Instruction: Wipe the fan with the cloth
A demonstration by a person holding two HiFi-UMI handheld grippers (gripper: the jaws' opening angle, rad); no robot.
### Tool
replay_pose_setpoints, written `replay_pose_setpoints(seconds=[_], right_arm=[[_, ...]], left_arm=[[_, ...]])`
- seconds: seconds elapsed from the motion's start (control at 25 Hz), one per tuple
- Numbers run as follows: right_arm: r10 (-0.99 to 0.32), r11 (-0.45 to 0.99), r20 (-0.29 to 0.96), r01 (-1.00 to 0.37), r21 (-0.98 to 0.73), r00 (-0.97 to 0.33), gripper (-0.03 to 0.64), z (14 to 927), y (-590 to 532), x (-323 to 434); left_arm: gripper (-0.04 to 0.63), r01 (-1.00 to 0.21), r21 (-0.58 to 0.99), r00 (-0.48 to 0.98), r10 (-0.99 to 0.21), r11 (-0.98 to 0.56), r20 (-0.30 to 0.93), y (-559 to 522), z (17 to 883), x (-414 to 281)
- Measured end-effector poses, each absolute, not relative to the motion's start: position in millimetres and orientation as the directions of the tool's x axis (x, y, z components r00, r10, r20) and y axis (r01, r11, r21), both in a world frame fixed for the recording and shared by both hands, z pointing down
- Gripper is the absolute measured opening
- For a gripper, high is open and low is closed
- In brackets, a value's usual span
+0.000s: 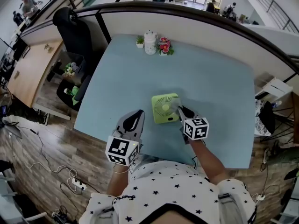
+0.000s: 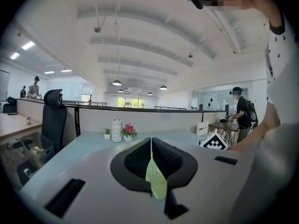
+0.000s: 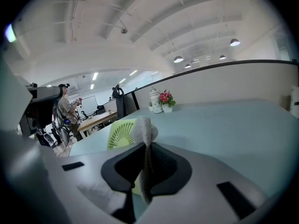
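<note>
Currently, the green desk fan (image 1: 163,107) sits on the light blue table (image 1: 210,78), towards the edge nearest the person, with its round grille facing them. The right gripper (image 1: 180,110) is at the fan's right side. Its jaws are clamped on a grey cloth (image 1: 176,105), which bulges out above the jaw tips. In the right gripper view the cloth (image 3: 145,127) overlaps the right part of the fan grille (image 3: 122,133); whether it presses on the grille cannot be told.

The left gripper (image 1: 138,115) is just left of the fan and clear of it. Its jaws are closed together with nothing between them. In the left gripper view a strip of the fan (image 2: 156,178) shows through the gap behind the tips.

At the far edge of the table, a white ceramic jar (image 1: 150,42) stands between a small potted plant (image 1: 139,41) and a pot of pink flowers (image 1: 164,45). A black office chair (image 1: 74,31) stands beyond the table's far left corner.
</note>
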State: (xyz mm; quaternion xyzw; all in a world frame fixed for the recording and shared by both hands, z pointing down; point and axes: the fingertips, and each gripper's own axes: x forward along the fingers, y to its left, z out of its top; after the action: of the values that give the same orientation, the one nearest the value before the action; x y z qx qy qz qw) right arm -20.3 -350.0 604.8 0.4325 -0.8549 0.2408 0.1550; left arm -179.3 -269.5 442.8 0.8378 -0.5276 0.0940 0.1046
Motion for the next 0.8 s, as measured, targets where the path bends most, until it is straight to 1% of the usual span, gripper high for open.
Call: replay_pose_setpoints(seconds=[0.28, 0.64, 0.8], right_arm=[[-0.671, 0.472, 0.491, -0.831, -0.296, -0.556, 0.032, 615, -350, -10], [-0.667, 0.481, 0.490, -0.827, -0.292, -0.561, 0.032, 613, -349, -9], [-0.679, 0.484, 0.466, -0.824, -0.295, -0.566, 0.032, 604, -347, -11]], left_arm=[[0.032, -0.899, 0.074, 0.434, -0.858, -0.431, 0.274, -270, 444, -176], [0.032, -0.904, 0.074, 0.424, -0.863, -0.420, 0.274, -266, 443, -179], [0.032, -0.904, 0.073, 0.425, -0.864, -0.422, 0.269, -266, 442, -179]])
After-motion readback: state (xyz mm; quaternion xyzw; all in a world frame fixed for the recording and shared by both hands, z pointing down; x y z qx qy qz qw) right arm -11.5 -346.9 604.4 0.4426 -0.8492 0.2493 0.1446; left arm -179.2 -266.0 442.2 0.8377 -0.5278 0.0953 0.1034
